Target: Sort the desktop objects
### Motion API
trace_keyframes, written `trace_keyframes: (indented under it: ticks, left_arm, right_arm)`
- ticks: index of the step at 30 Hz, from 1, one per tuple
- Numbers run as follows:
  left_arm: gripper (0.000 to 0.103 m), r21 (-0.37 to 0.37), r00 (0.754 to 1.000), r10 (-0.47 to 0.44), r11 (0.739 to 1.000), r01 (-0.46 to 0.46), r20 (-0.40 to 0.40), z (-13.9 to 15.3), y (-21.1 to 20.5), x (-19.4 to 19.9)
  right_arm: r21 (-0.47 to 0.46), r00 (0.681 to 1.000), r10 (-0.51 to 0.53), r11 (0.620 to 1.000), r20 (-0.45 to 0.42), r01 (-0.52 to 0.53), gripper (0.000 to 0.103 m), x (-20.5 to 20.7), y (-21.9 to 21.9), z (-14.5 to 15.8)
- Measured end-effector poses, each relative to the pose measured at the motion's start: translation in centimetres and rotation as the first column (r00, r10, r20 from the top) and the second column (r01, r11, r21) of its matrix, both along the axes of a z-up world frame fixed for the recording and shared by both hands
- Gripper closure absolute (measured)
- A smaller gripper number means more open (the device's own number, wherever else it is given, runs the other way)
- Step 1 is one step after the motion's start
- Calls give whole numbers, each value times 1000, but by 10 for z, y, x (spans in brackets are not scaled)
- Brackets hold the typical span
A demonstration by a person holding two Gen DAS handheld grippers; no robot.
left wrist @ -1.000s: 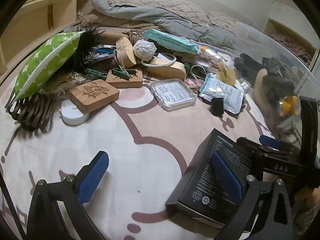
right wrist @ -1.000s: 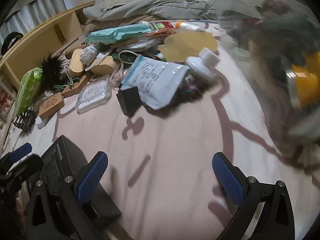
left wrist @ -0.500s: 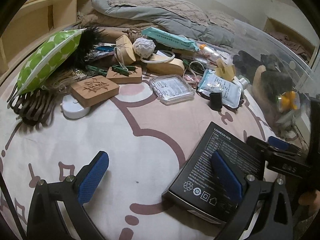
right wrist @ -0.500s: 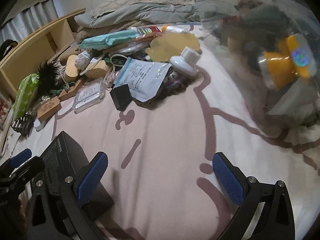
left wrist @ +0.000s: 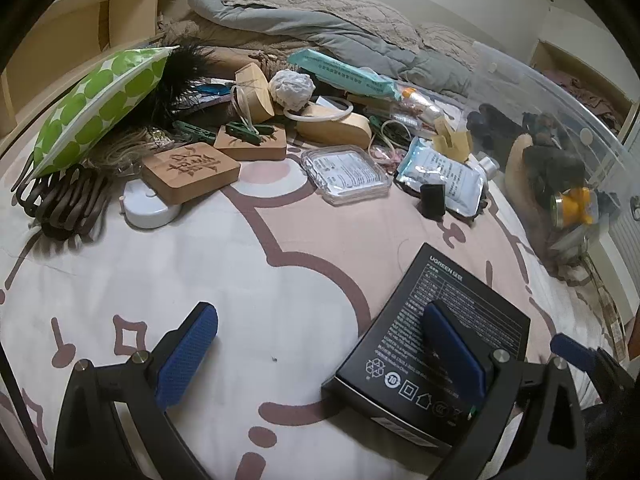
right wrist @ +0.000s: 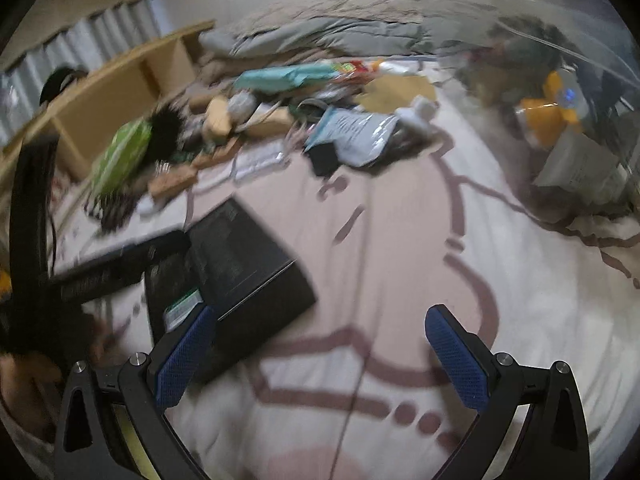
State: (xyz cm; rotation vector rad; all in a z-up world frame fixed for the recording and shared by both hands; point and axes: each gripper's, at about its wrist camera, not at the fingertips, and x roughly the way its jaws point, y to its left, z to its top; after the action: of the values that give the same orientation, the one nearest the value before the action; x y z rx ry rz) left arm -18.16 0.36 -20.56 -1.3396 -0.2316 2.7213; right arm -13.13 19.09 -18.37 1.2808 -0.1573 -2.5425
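A black UGREEN box (left wrist: 432,344) lies flat on the pink-patterned bed cover (left wrist: 248,280). My left gripper (left wrist: 320,352) is open just above the cover, and its right finger (left wrist: 452,352) overlaps the box's top. The right wrist view is blurred; it has the same box (right wrist: 240,264) ahead and to the left. My right gripper (right wrist: 320,360) is open with nothing between its pads. Its left pad (right wrist: 184,360) sits at the box's near corner. Further back lies a pile of small objects: two carved wooden blocks (left wrist: 192,172), a clear plastic case (left wrist: 346,176) and a pale blue pouch (left wrist: 444,180).
A clear plastic bin (left wrist: 560,92) with a yellow item (left wrist: 572,208) inside stands on the right. A green dotted pouch (left wrist: 100,100), dark hangers (left wrist: 64,204) and a white round case (left wrist: 146,208) lie at the left. Grey bedding (left wrist: 320,20) and a wooden shelf (left wrist: 80,40) are behind.
The left gripper has drawn back from the pile, and the box now lies flatter on the cover. The right gripper has risen and swung, so the box sits nearer the middle of its view.
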Motion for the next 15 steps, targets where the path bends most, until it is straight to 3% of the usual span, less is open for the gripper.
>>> trace_keyframes:
  ticks: [6, 10, 15]
  left_arm:
    - [0, 3, 1000, 0, 1000, 0, 2, 0, 1, 0]
    - [0, -17, 1000, -6, 1000, 6, -2, 0, 2, -1]
    - [0, -65, 1000, -14, 998, 13, -3, 2, 5, -2]
  right_arm:
    - [32, 996, -54, 998, 65, 52, 0, 22, 0, -9]
    - [109, 991, -55, 993, 118, 43, 0, 19, -9, -24]
    - [223, 995, -50, 974, 86, 29, 0, 9, -23, -36]
